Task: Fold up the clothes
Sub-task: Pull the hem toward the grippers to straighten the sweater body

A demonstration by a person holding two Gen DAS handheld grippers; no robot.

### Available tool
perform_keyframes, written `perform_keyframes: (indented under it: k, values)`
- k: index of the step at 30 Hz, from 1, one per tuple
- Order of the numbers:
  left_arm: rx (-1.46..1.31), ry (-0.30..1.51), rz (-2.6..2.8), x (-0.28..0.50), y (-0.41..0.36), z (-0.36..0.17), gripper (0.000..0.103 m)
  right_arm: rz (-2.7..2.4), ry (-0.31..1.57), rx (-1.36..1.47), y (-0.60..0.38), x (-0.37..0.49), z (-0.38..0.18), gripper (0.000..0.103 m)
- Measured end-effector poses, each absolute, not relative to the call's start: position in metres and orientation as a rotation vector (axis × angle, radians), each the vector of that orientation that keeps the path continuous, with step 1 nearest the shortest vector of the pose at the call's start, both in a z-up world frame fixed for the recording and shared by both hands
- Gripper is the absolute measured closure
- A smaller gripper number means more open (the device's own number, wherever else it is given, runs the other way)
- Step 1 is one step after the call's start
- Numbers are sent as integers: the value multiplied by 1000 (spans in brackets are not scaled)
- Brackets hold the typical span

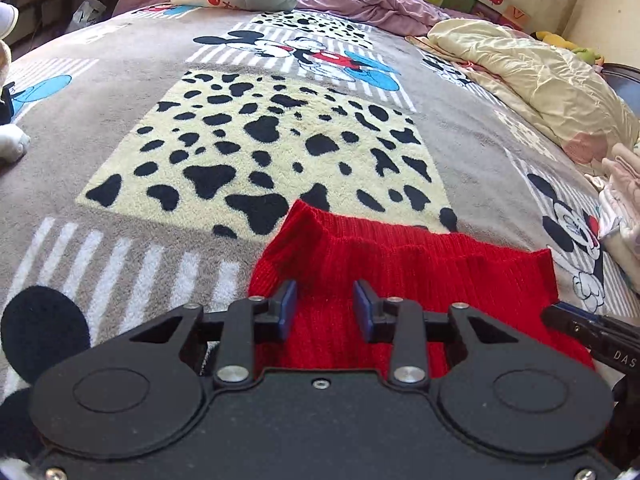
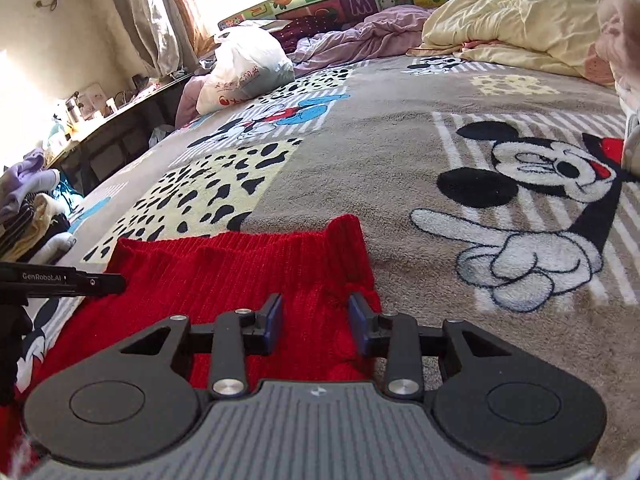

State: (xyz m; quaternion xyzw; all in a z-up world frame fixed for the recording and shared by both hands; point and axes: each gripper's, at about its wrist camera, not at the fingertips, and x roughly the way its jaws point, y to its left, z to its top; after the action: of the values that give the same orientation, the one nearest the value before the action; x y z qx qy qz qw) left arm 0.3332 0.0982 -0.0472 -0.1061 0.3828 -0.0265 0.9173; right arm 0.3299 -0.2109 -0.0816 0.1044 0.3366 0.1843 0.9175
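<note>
— Any lettering legible?
— "GenRobot.AI" on the left gripper (image 2: 68, 280); "DAS" on the right gripper (image 1: 600, 336). Letters "M", "Z" and "U" on the alphabet panels (image 2: 360, 6).

A: What fills the scene?
B: A bed under a grey cartoon-mouse blanket (image 2: 400, 152), with a cream quilt (image 2: 520, 20) and a lilac duvet (image 1: 360, 0) bunched at its far edge.

A: And beyond it?
B: An alphabet-tile panel (image 2: 360, 0), a pale wall (image 2: 60, 40), a sunlit curtained window (image 2: 172, 8), a cluttered shelf (image 2: 100, 116) at left
</note>
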Motion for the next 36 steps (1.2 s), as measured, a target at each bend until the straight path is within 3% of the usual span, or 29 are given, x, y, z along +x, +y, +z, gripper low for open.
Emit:
perform_keyframes:
  k: [4,9,13,17,21,27,36]
  values:
    - [-175,711,-95,342,92,-31,68,393,656,168,-201,331,-65,65]
    - [-211,833,-11,374,102,-64,64,384,702,206,-200,366,-67,55]
    - [-310,819,-23,370,113,-59,67,387,743,203,-205,372,-76,60]
    - [-313,828,-16,371,112,-63,62,379,652,233,-213,367,-63,60]
    - [-321,799,-3,362,111,-48,60,365,763,211,-211,385,-81,60]
    - [-302,769,-38,304,94,-33,58,347,687,276,-235,339,-54,59]
    - [-219,757,-141,187,39,-29,53,242,587,475,-305,185,-45,53]
